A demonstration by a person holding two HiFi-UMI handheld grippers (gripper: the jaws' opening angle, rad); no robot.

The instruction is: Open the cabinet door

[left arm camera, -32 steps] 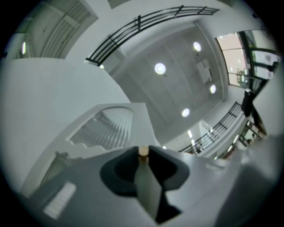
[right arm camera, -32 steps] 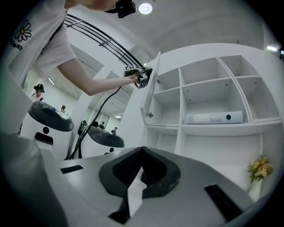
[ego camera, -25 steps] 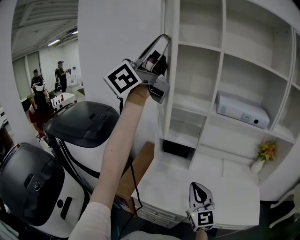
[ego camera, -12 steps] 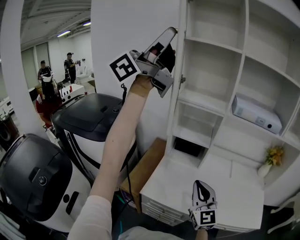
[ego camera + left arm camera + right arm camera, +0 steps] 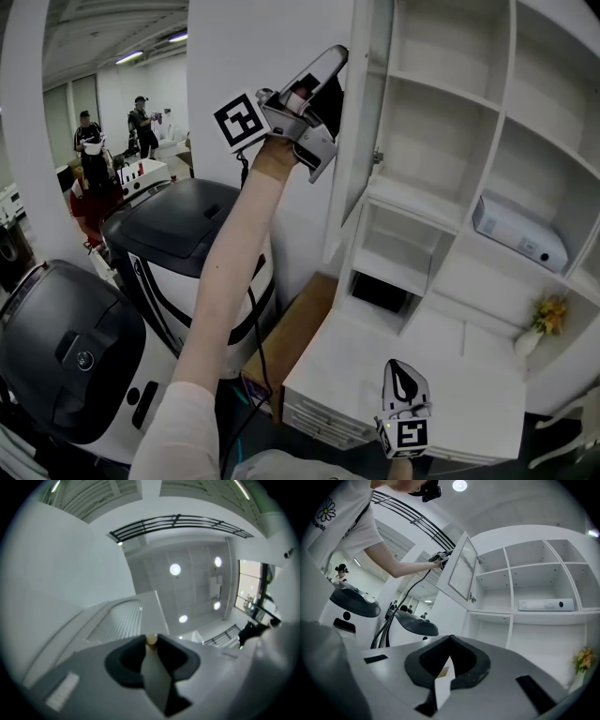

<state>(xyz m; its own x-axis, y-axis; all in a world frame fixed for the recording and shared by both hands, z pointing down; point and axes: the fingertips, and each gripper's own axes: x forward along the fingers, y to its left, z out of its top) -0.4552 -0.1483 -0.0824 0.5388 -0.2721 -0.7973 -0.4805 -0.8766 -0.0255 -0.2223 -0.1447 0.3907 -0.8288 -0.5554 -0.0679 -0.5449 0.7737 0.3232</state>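
With the left claw (image 5: 335, 67) closed at the white slatted cabinet door's (image 5: 367, 103) free edge, a steady outward swing seemed best; the right claw (image 5: 401, 377) hung closed, empty.

I'm looking at a white cabinet (image 5: 441, 141) divided into open compartments. On a middle shelf at the right lies a flat white box (image 5: 520, 234). A dark thing (image 5: 380, 292) sits in a low compartment, too dim for me to name. The counter (image 5: 356, 370) below carries a vase of flowers (image 5: 534, 328) at its far right. Just beside the cabinet's left side stands a cardboard box (image 5: 292, 342). Beyond it are two big black-topped machines, one near (image 5: 66, 356) and one further back (image 5: 178, 253).
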